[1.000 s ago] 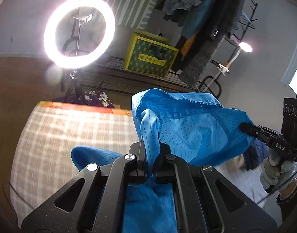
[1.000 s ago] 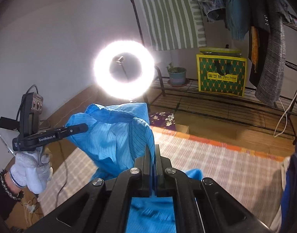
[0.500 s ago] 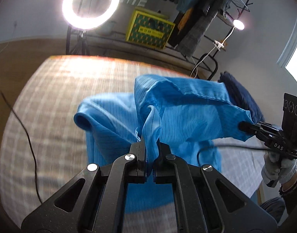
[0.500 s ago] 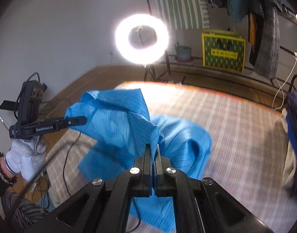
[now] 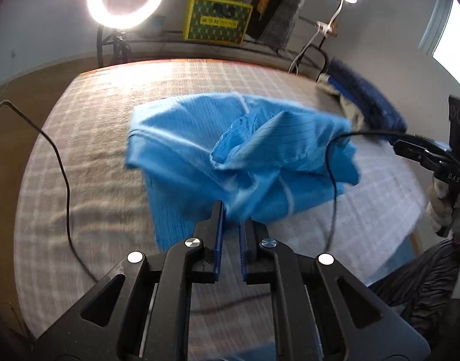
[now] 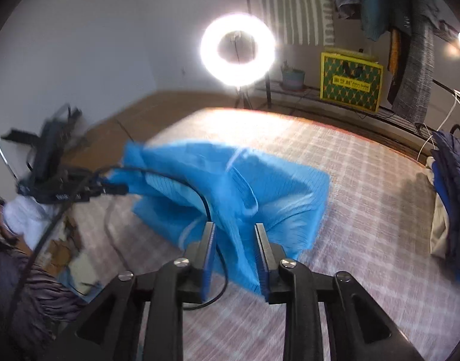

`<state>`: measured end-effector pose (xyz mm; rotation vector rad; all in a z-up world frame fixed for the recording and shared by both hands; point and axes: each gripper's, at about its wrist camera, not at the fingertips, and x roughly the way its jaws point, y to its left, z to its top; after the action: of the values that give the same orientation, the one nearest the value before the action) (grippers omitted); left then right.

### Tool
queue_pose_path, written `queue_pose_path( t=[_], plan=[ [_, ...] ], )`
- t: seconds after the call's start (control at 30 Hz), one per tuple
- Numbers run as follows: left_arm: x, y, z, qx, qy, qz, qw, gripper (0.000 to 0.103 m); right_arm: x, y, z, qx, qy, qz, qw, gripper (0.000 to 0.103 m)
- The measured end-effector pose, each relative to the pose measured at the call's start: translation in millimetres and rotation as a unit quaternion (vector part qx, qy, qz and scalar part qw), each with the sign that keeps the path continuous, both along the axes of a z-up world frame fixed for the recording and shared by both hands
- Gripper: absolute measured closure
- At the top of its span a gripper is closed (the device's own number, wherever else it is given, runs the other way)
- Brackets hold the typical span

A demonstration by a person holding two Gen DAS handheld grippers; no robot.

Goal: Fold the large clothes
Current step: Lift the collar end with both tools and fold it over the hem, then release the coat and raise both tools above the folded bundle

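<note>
The blue garment (image 5: 230, 153) is seen bunched at the centre of the frame, on the checked cover (image 5: 94, 156) of the bed, with folds raised in the middle and motion blur at its edges. In the left wrist view the left gripper (image 5: 231, 210) is being opened; a narrow gap is shown between its fingers, the cloth's near edge lies at the tips, and no pinch is seen. In the right wrist view the right gripper (image 6: 234, 231) is spread wider and also opening, with blue cloth lying loose between its fingers. A black cable (image 6: 182, 180) is draped across the garment toward the lower centre. A dark blue pile (image 5: 365, 99) is found at the bed's right edge. A ring light (image 6: 237, 49) glares at upper centre, and a yellow-green box (image 6: 350, 81) sits on the rack at upper right.
</note>
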<state>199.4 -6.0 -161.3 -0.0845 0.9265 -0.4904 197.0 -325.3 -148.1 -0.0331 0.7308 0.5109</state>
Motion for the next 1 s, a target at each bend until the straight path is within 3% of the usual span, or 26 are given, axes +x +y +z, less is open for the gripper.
queue_pose_path(
  t=[0.17,0.3,0.37,0.4,0.43,0.5,0.77,1.0],
  plan=[
    [-27.6,22.1,30.3,-0.052,-0.01,0.027,0.9982,0.097,-38.9,-29.6,43.7,0.055,-0.024,-0.005,0.998,0.075],
    [-37.8,34.4,57.2,-0.08,-0.023,0.047,0.9955,0.094,-64.6,-39.4,70.2,0.072,-0.043,0.0,0.997,0.074],
    [-37.5,38.3,64.8,-0.09,-0.027,0.061,0.9937,0.076,-75.7,-43.1,82.0,0.083,-0.05,0.003,0.995,0.071],
    [-36.2,38.8,66.8,-0.094,-0.028,0.068,0.9929,0.059,-77.5,-43.6,84.0,0.085,-0.051,0.002,0.995,0.068],
    [-34.1,37.8,67.2,-0.097,-0.029,0.075,0.992,0.055,-78.4,-44.3,84.7,0.088,-0.049,-0.004,0.995,0.066],
    [-30.1,32.6,62.1,-0.097,-0.025,0.077,0.992,0.055,-75.1,-45.0,77.1,0.091,-0.038,-0.012,0.995,0.056],
    [-0.8,-23.9,7.4,-0.077,0.021,0.035,0.9962,0.055,-16.7,-52.6,-6.6,0.118,0.077,-0.066,0.988,0.055],
    [25.4,-73.4,-26.0,-0.035,0.032,-0.019,0.9987,0.059,41.5,-77.8,-65.7,0.204,0.151,-0.111,0.961,0.055]
  ],
)
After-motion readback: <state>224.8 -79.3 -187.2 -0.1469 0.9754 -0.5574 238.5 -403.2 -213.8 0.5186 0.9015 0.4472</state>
